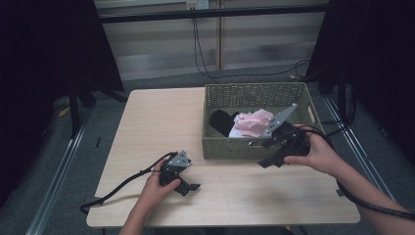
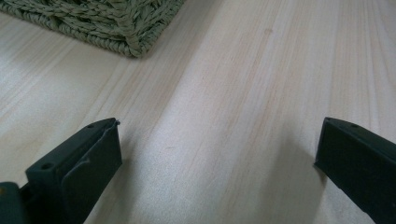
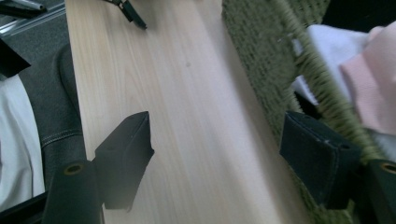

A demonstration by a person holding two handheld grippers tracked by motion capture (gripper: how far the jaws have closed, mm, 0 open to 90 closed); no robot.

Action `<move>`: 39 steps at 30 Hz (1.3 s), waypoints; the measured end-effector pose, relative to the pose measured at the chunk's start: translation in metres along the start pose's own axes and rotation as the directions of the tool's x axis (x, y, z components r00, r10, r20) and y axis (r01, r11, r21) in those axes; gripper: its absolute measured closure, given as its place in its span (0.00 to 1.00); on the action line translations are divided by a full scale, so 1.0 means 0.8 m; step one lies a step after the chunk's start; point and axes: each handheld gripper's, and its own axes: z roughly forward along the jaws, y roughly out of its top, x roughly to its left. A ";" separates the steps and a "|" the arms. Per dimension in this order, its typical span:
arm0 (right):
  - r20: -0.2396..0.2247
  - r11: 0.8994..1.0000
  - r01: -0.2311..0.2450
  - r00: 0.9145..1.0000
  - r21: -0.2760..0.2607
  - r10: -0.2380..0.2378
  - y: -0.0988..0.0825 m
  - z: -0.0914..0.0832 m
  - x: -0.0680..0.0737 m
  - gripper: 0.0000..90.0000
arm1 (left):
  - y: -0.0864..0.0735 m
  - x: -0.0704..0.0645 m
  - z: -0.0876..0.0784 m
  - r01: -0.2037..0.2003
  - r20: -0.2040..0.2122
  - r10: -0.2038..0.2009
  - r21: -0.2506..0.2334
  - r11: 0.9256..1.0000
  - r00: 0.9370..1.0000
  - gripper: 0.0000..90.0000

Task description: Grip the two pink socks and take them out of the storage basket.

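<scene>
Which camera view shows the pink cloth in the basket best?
The high view: the pink cloth lies whole inside the woven basket, beside a black item. The right gripper view catches only its edge past the rim. The left gripper view shows just a basket corner.

**A curtained recording booth**

A test or studio setup is suggested: a plain wooden table is flanked by black curtains at 9 and 3 o'clock, with cables hung at 12 o'clock.
</scene>
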 end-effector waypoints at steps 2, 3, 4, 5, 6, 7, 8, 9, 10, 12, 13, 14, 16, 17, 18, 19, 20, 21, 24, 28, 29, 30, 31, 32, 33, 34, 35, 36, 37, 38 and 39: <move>0.002 1.000 -0.005 1.000 0.002 0.005 0.001 -0.002 -0.002 0.27 | 0.000 0.000 0.000 0.000 0.000 0.000 0.001 1.000 1.000 0.00; 0.004 1.000 -0.014 1.000 -0.003 0.014 0.005 -0.007 -0.008 0.28 | 0.000 0.000 0.000 0.003 -0.002 -0.003 0.001 1.000 1.000 0.00; 0.005 1.000 -0.015 1.000 -0.006 0.015 0.006 -0.008 -0.010 0.28 | 0.000 0.000 0.000 0.000 0.000 0.000 0.002 1.000 1.000 0.00; 0.005 1.000 -0.015 1.000 -0.006 0.015 0.006 -0.008 -0.010 0.28 | 0.000 0.000 0.000 0.000 0.000 0.000 0.002 1.000 1.000 0.00; 0.012 1.000 -0.028 1.000 -0.001 0.028 0.009 -0.013 -0.016 0.28 | 0.000 0.000 0.000 0.000 0.000 0.000 0.001 1.000 1.000 0.00; 0.012 1.000 -0.028 1.000 -0.001 0.028 0.009 -0.013 -0.016 0.28 | 0.000 0.000 0.000 0.000 0.000 0.000 0.001 1.000 1.000 0.00; 0.018 1.000 -0.029 0.999 -0.007 0.029 0.010 -0.014 -0.018 0.28 | 0.000 0.000 0.000 0.000 0.000 0.000 0.002 1.000 1.000 0.00; 0.008 0.999 -0.037 0.999 -0.010 0.037 0.011 -0.015 -0.021 0.28 | 0.000 0.000 0.000 0.001 0.000 -0.001 0.001 1.000 1.000 0.00; 0.019 0.999 -0.044 0.999 -0.006 0.045 0.014 -0.018 -0.025 0.28 | 0.000 0.000 0.000 0.000 0.000 0.000 0.001 1.000 1.000 0.00; 0.025 0.999 -0.047 0.999 -0.002 0.047 0.017 -0.020 -0.030 0.29 | 0.000 0.000 0.000 0.001 0.000 -0.001 0.002 1.000 1.000 0.00; 0.025 0.999 -0.047 0.999 -0.002 0.047 0.017 -0.020 -0.030 0.29 | 0.000 0.000 0.000 0.001 0.000 -0.001 0.002 1.000 1.000 0.00; 0.035 0.999 -0.053 0.998 0.003 0.053 0.018 -0.022 -0.033 0.29 | 0.000 0.000 0.000 0.000 0.000 0.000 0.002 1.000 1.000 0.00; 0.048 0.998 -0.068 0.997 0.007 0.068 0.020 -0.022 -0.043 0.29 | 0.000 0.000 0.000 0.000 0.000 0.000 0.002 1.000 1.000 0.00; 0.048 0.998 -0.068 0.997 0.007 0.068 0.020 -0.022 -0.043 0.29 | 0.000 0.000 0.000 0.000 0.000 0.000 0.002 1.000 1.000 0.00; 0.061 0.997 -0.078 0.995 0.021 0.076 0.020 -0.020 -0.050 0.29 | 0.000 0.000 0.000 0.000 0.000 0.000 0.001 1.000 1.000 0.00; 0.066 0.996 -0.087 0.994 0.025 0.085 0.020 -0.019 -0.054 0.30 | 0.000 0.000 0.000 0.003 -0.002 -0.003 0.000 1.000 1.000 0.00; 0.066 0.996 -0.089 0.994 0.025 0.087 0.021 -0.017 -0.057 0.30 | 0.000 0.000 0.000 0.000 -0.001 0.000 0.001 1.000 1.000 0.00; 0.071 0.995 -0.095 0.993 0.027 0.093 0.021 -0.016 -0.062 0.30 | 0.000 0.000 0.000 0.000 0.000 0.000 0.001 1.000 1.000 0.00; 0.082 0.993 -0.110 0.991 0.029 0.108 0.024 -0.014 -0.074 0.30 | 0.000 0.000 0.000 0.000 0.000 0.000 0.001 1.000 1.000 0.00; 0.104 0.992 -0.123 0.987 0.035 0.119 0.028 -0.012 -0.089 0.31 | 0.000 0.000 0.000 0.000 0.000 0.000 0.001 1.000 1.000 0.00; 0.104 0.992 -0.123 0.987 0.035 0.119 0.028 -0.012 -0.089 0.31 | 0.000 0.000 0.000 0.000 0.000 0.000 0.001 1.000 1.000 0.00; 0.106 0.991 -0.129 0.987 0.038 0.124 0.028 -0.012 -0.091 0.31 | 0.000 0.000 0.000 0.001 0.000 -0.001 -0.003 1.000 1.000 0.00; 0.111 0.990 -0.132 0.986 0.044 0.127 0.028 -0.010 -0.096 0.32 | 0.000 0.000 0.000 0.000 0.000 0.000 0.001 1.000 1.000 0.00; 0.123 0.987 -0.151 0.982 0.051 0.144 0.028 -0.008 -0.102 0.32 | 0.000 0.000 0.000 0.000 0.000 0.000 0.001 1.000 1.000 0.00; 0.125 0.987 -0.155 0.981 0.049 0.148 0.027 -0.007 -0.105 0.32 | 0.000 0.000 0.000 0.000 0.000 0.000 0.001 1.000 1.000 0.00; 0.125 0.985 -0.167 0.979 0.046 0.160 0.027 -0.006 -0.110 0.33 | 0.000 0.000 0.000 0.000 0.000 0.000 0.001 1.000 1.000 0.00; 0.125 0.983 -0.177 0.977 0.042 0.171 0.026 -0.005 -0.113 0.34 | 0.000 0.000 0.000 0.001 0.000 -0.001 -0.003 1.000 1.000 0.00; 0.131 0.982 -0.185 0.975 0.040 0.179 0.025 -0.003 -0.117 0.35 | 0.000 0.000 0.000 0.001 0.001 -0.001 -0.001 1.000 1.000 0.00; 0.136 0.981 -0.191 0.974 0.038 0.184 0.025 -0.002 -0.120 0.36 | 0.000 0.000 0.000 0.001 0.001 -0.001 -0.001 1.000 1.000 0.00; 0.140 0.979 -0.199 0.971 0.034 0.193 0.024 0.000 -0.123 0.37 | 0.000 0.000 0.000 0.000 0.000 0.000 0.001 1.000 1.000 0.00; 0.140 0.979 -0.199 0.971 0.034 0.193 0.024 0.000 -0.123 0.37 | 0.000 0.000 0.000 0.000 -0.001 0.000 0.001 1.000 1.000 0.00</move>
